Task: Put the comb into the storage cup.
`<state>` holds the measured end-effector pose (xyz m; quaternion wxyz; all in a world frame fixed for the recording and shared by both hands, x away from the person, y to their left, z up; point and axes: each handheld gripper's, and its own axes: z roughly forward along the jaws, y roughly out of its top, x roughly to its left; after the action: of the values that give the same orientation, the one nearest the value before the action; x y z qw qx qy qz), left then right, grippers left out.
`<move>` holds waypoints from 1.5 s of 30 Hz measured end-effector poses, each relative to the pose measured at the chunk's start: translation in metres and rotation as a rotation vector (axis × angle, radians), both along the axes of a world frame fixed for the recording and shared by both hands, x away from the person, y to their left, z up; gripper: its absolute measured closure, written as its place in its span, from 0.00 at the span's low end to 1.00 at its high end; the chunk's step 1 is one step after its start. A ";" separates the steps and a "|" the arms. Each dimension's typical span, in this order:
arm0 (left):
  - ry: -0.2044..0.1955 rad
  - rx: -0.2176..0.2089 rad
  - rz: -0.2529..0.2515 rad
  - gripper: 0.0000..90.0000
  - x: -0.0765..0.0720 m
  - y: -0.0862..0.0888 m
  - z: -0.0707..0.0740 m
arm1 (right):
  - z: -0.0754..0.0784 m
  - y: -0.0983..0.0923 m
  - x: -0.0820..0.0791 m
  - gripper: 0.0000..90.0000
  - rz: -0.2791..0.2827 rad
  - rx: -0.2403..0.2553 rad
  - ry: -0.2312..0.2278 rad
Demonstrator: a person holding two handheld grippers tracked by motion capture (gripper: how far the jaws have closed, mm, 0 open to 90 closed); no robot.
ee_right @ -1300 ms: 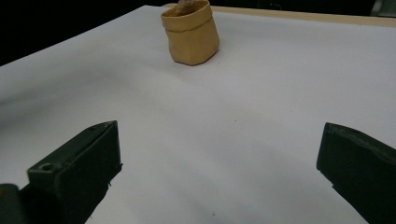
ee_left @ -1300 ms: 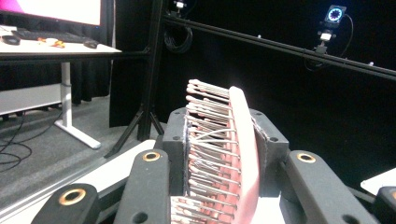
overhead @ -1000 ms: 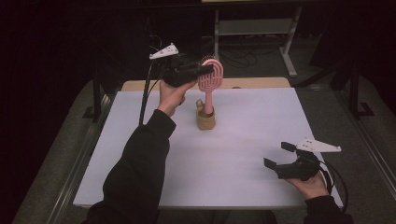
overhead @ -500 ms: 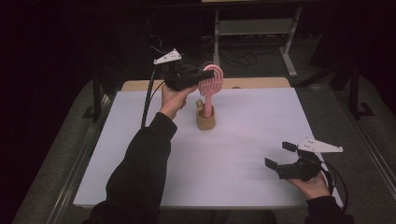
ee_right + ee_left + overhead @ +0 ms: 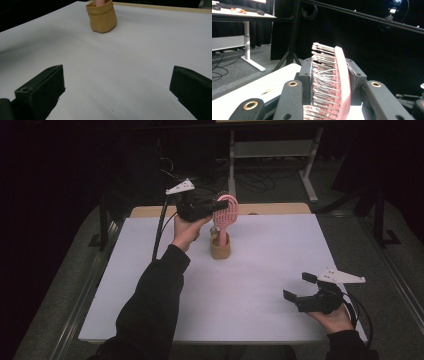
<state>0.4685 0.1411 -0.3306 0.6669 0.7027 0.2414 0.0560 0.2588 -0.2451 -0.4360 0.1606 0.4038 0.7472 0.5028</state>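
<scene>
A pink hairbrush [image 5: 226, 211] stands upright with its handle down inside a small tan pouch [image 5: 220, 248] at the far middle of the white table [image 5: 260, 265]. My left gripper [image 5: 220, 206] is shut on the brush head. In the left gripper view the pink brush [image 5: 342, 82] sits edge-on between the jaws, its metal bristles pointing left. My right gripper [image 5: 299, 287] rests low near the table's front right, open with nothing between its fingers. The tan pouch [image 5: 102, 17] with the pink handle in it lies ahead of that gripper.
A wooden strip [image 5: 270, 209] runs along the table's far edge. Behind it stand a white-legged desk [image 5: 272, 150] and cables on the dark floor. A black stand [image 5: 102, 227] is at the table's left side.
My left gripper has come down with the brush, so the handle now sits deeper in the pouch. The right gripper has not moved.
</scene>
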 end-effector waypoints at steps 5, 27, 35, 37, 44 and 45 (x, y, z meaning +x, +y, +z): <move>0.015 -0.015 0.015 0.71 0.001 0.003 -0.004 | 0.000 0.000 0.000 0.00 0.000 -0.001 -0.001; 0.068 -0.051 0.066 0.71 0.014 0.010 -0.020 | -0.001 0.000 0.000 0.00 0.003 0.001 0.012; 0.088 -0.049 0.086 0.71 0.018 0.011 -0.025 | -0.001 -0.001 0.000 0.00 -0.003 0.005 0.012; 0.079 -0.035 0.099 0.71 0.018 0.010 -0.024 | -0.001 -0.001 0.000 0.00 -0.003 0.005 0.012; 0.041 0.015 0.147 0.68 0.012 0.010 -0.020 | -0.001 -0.002 0.000 0.00 -0.005 0.005 0.011; 0.038 0.015 0.153 0.67 0.011 0.010 -0.021 | -0.001 -0.002 0.000 0.00 -0.006 0.004 0.010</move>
<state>0.4792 0.1510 -0.3513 0.6507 0.6882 0.3064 0.0953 0.2589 -0.2466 -0.4370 0.1574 0.4088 0.7459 0.5018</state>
